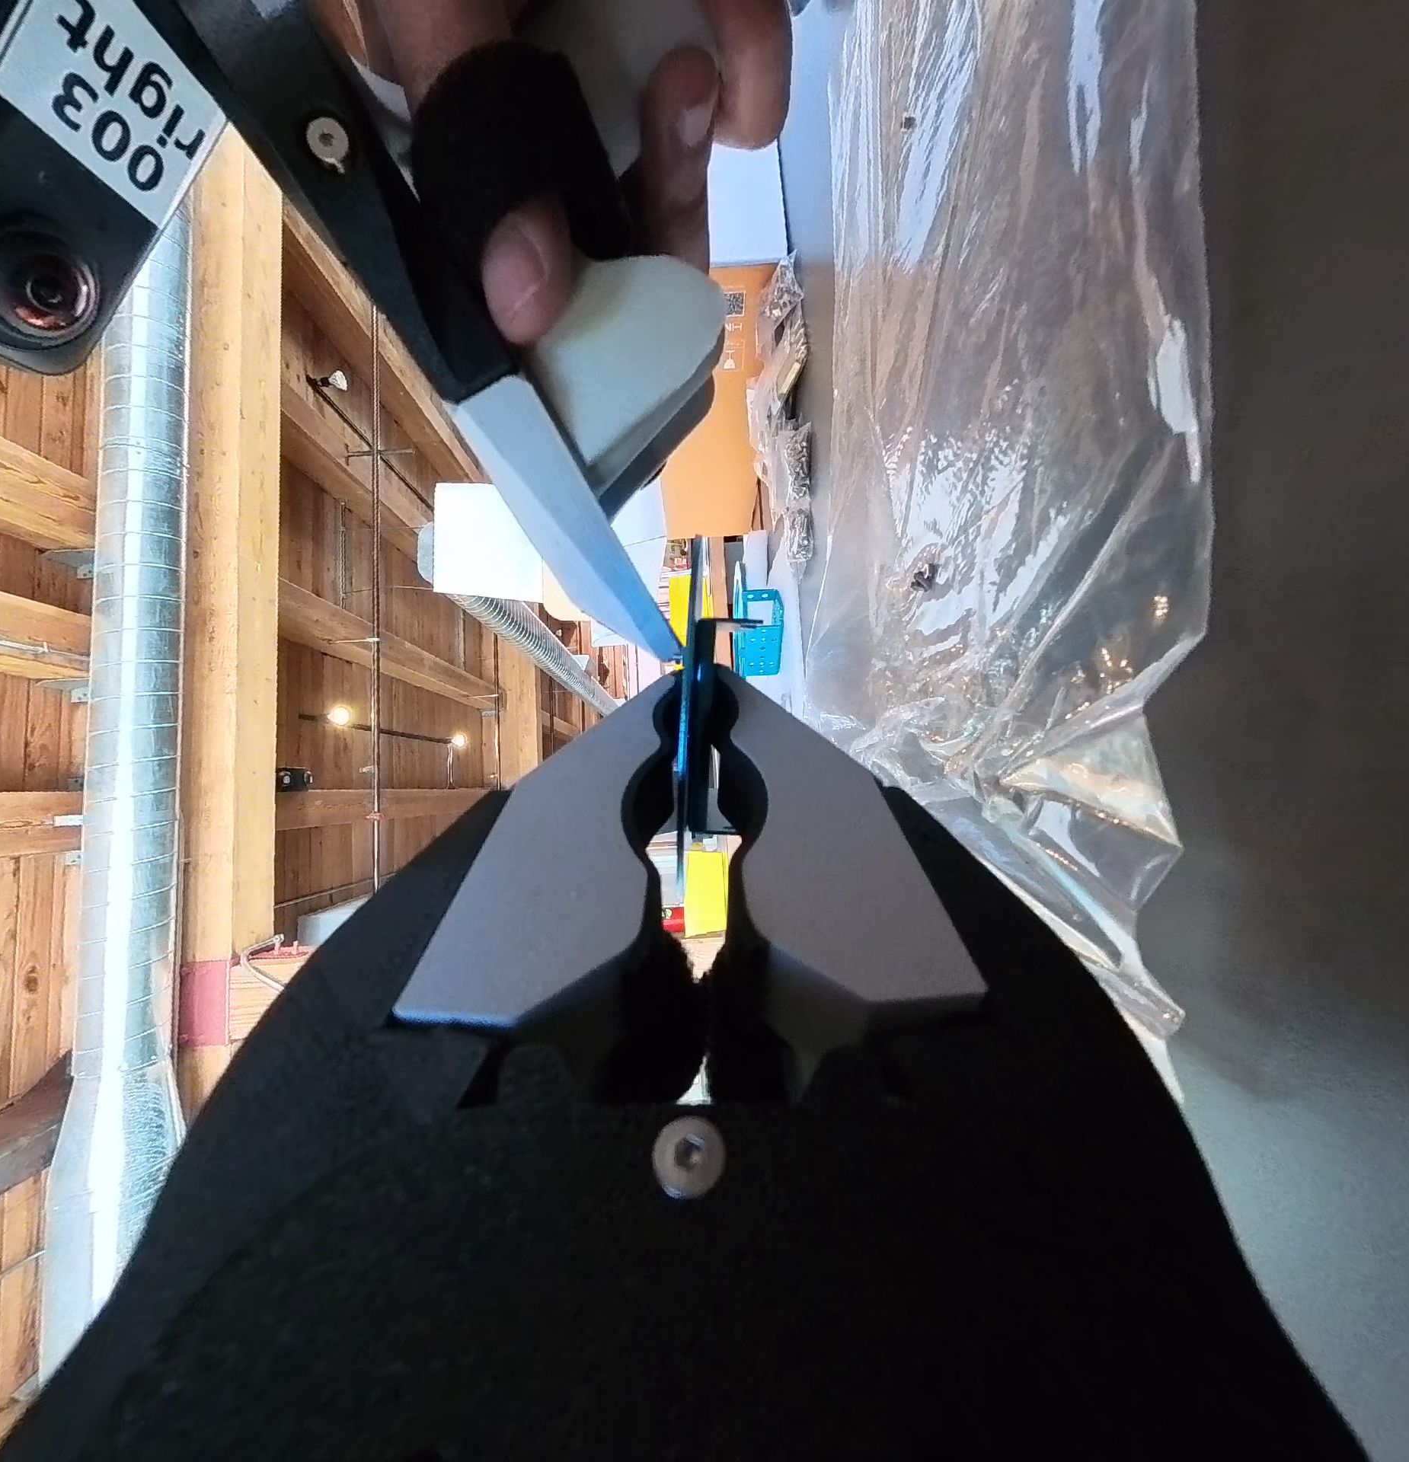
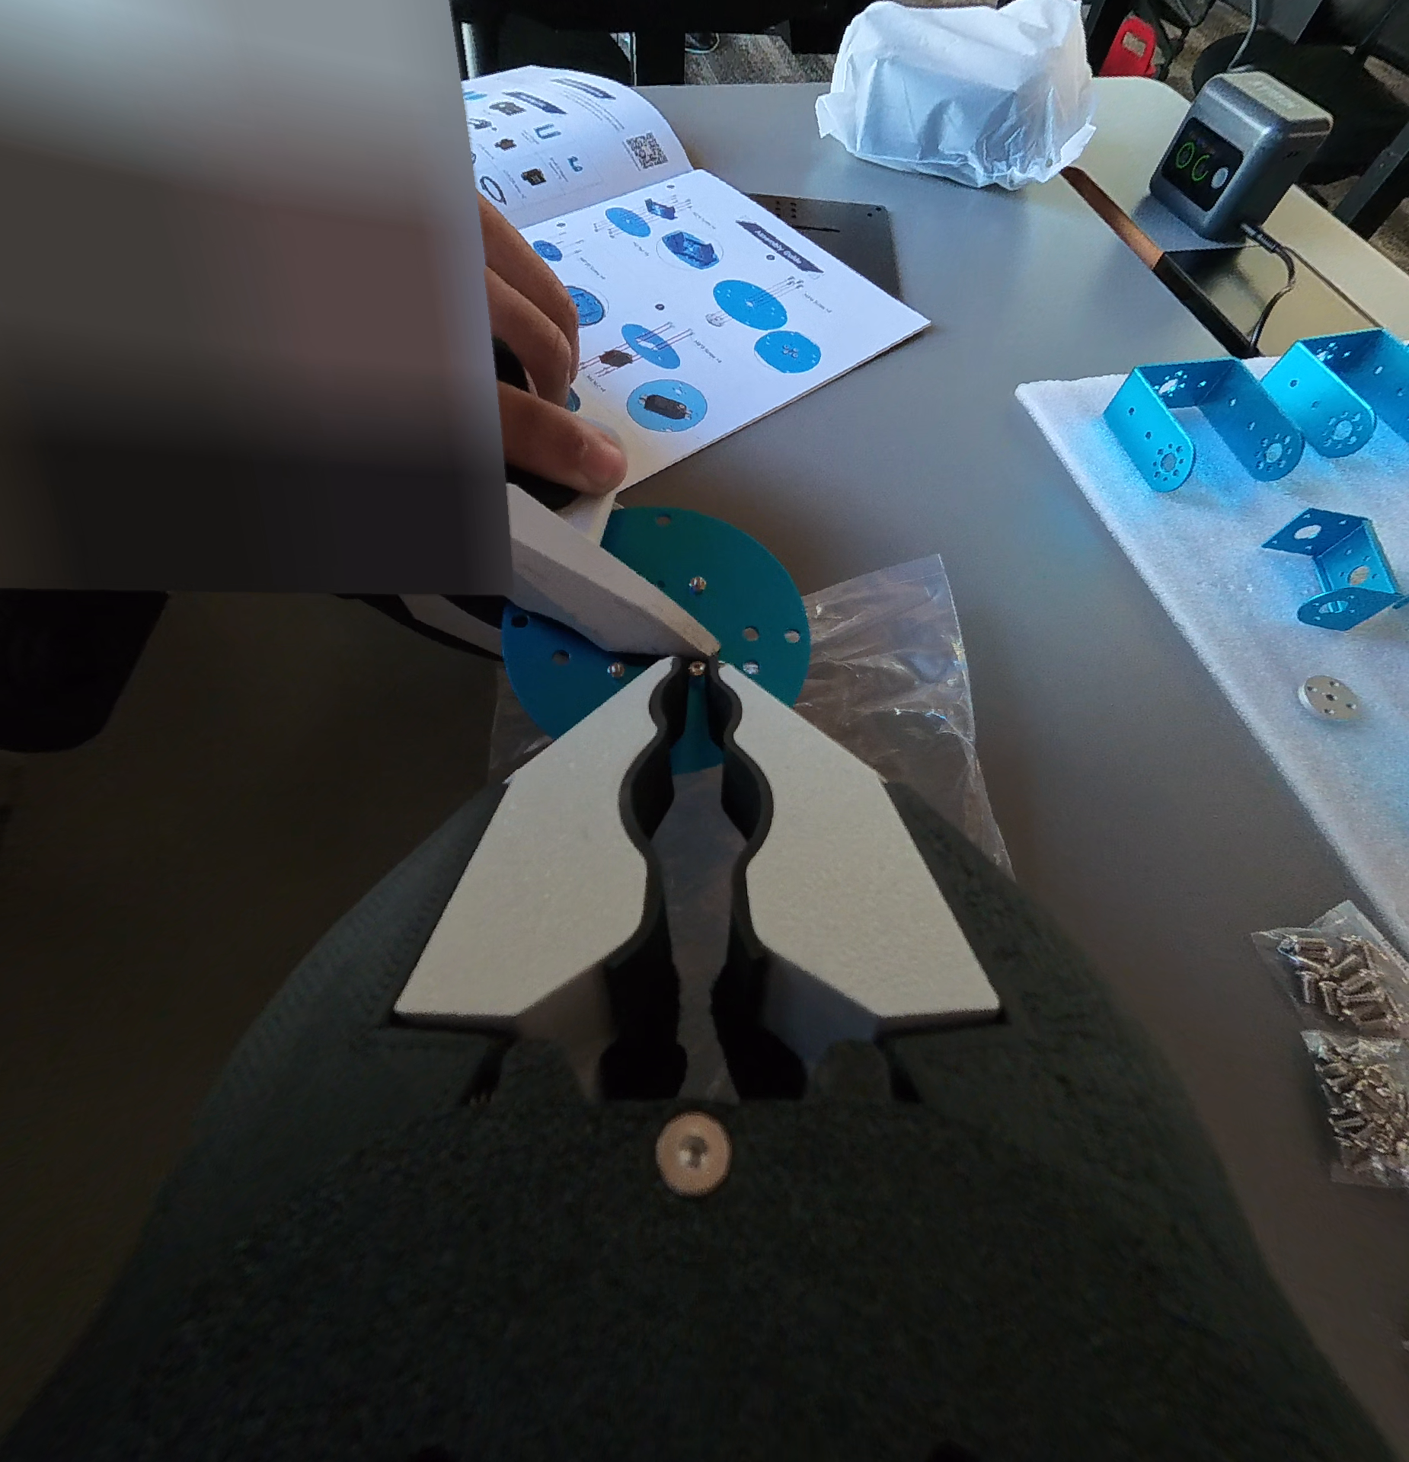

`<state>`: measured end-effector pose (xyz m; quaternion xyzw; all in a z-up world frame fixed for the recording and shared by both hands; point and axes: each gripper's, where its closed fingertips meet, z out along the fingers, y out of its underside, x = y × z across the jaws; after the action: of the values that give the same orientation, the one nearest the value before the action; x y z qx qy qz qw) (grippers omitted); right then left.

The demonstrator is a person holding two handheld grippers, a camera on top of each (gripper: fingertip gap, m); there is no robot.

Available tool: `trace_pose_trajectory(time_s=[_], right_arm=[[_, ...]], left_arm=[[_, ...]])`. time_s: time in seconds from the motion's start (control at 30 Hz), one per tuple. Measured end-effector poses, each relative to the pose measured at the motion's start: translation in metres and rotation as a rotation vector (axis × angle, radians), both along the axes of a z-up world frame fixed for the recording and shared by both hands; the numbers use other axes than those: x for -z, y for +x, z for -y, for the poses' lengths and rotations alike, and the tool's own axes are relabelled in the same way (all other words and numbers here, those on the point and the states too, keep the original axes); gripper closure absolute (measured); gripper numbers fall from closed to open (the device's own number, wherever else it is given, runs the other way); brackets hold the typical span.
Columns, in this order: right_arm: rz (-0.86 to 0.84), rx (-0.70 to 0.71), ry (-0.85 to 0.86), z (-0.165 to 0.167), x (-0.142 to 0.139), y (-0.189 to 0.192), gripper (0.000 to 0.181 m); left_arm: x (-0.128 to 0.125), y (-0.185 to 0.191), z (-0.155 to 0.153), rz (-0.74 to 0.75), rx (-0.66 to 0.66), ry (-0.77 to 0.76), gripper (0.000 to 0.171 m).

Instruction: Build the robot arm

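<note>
- The blue round plate (image 2: 709,585) stands on edge, held up off the grey table (image 2: 1002,490) over a clear plastic bag (image 2: 883,657). In the left wrist view the blue round plate (image 1: 695,712) shows only as a thin dark sliver, so its flat faces look sideways to that gripper.
- The left gripper (image 1: 697,696) is clenched on the plate's rim: its two fingers close in from either side and the sliver runs straight up between them. In the right wrist view the same gripper (image 2: 705,642) comes in from the left, a person's hand (image 2: 551,380) behind it, its white tip resting on the plate's face.
- The right gripper (image 2: 695,672) looks square onto that face, tips right at the plate, just below the left gripper's tip. Its fingers are nearly together, a narrow slot between them.
- A small bright screw (image 2: 696,668) sits in the mouth of that slot; it is probably pinched between the tips, but it is too small to tell whether it is gripped or merely seated in a hole of the plate.
- Seen from the left, the right gripper (image 1: 670,653) slants down from the upper left to touch the plate edge.
- Well apart on the right lie blue brackets (image 2: 1208,411) on a white foam sheet (image 2: 1160,554), and bags of screws (image 2: 1350,981). An open instruction booklet (image 2: 804,269) lies beyond the plate.
</note>
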<state>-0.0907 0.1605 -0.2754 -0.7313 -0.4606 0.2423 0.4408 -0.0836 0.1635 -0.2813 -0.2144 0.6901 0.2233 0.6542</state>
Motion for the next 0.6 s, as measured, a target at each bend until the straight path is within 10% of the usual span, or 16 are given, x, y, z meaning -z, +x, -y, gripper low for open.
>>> trace_pose_trajectory(time_s=[0.6], right_arm=[[-0.039, -0.016, -0.042, 0.0032, -0.0015, -0.0035, 0.169]], left_arm=[[-0.0018, -0.0010, -0.0014, 0.004, -0.003, 0.003, 0.170]])
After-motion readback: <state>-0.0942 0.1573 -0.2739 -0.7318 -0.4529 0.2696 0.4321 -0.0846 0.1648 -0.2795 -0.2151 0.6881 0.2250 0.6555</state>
